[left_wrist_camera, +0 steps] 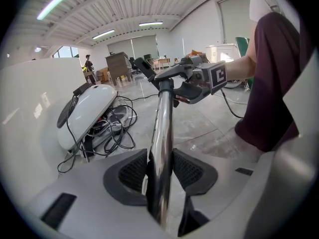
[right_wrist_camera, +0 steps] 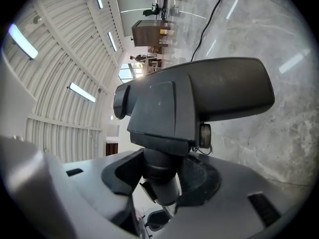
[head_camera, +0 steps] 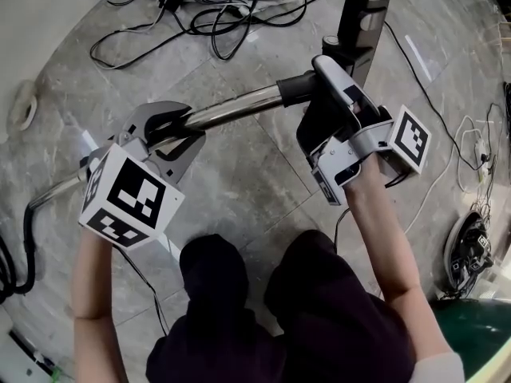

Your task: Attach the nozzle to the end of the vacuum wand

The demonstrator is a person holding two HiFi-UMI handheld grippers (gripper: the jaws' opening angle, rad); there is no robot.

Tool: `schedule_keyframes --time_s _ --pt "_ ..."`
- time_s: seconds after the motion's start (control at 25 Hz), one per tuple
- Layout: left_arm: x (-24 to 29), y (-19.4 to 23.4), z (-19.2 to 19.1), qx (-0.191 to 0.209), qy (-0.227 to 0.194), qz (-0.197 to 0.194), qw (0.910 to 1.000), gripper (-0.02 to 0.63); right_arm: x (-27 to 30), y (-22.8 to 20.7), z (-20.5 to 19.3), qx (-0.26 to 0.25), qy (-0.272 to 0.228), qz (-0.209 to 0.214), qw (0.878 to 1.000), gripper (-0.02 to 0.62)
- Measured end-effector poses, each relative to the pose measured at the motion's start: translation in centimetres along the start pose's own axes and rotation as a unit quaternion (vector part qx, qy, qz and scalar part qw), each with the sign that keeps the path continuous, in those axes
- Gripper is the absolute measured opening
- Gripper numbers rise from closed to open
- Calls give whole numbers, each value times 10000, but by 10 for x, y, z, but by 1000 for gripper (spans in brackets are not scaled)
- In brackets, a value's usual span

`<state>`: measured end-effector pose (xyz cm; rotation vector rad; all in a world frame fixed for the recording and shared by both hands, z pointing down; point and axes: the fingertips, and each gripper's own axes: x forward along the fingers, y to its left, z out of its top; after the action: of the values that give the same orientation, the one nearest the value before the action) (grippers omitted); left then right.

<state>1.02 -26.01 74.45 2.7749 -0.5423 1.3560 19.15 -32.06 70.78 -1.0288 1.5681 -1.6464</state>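
left gripper (head_camera: 162,132), its cube (head_camera: 128,198) faced with black-and-white square markers, has its jaws clamped on the shiny chrome vacuum wand (head_camera: 235,106), centre left; right gripper (head_camera: 318,138) grips the dark grey nozzle (head_camera: 339,86) at the wand's end, centre right.

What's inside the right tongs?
The right tongs grip the black nozzle by its round neck. Its wide head covers whatever lies straight ahead; the neck's joint with the wand isn't visible there.
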Motion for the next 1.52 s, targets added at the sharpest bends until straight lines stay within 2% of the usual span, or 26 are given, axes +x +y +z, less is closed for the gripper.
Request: schedule_keyframes --time_s 0.2,0.36,0.56,0.72,0.84,0.96,1.16,1.24,1.4,1.52 --pt "0 -2 -2 226 86 -55 9997 160 1 -2 -6 -75 211 -174 9996 198" --pt "2 -4 -3 162 50 -68 9998 160 2 -5 -8 -98 193 -283 9994 196" --pt "7 -8 -8 274 59 -144 9995 158 0 -14 -11 -142 54 -479 9987 197" --pt "13 -18 -8 271 -7 -250 9993 158 -8 -26 -11 172 46 -537 9984 198" --pt "23 -26 -11 519 98 -154 9985 158 -17 -42 -7 270 -22 -696 9972 198" --pt "32 -37 -17 717 225 -253 9969 158 -26 -60 -9 303 -54 -980 9947 198" --pt "41 -50 -23 1070 472 -427 9922 156 -34 -74 -15 -43 115 -1412 9899 198" --pt "44 -52 -24 991 453 -487 9929 156 -35 -79 -17 -85 174 -1506 9884 198" --pt "50 -47 -22 544 167 -580 9967 156 -31 -81 -14 -66 132 -1542 9879 198" --pt "53 -39 -22 300 23 -492 9983 158 -22 -82 -12 -40 201 -1523 9881 198"
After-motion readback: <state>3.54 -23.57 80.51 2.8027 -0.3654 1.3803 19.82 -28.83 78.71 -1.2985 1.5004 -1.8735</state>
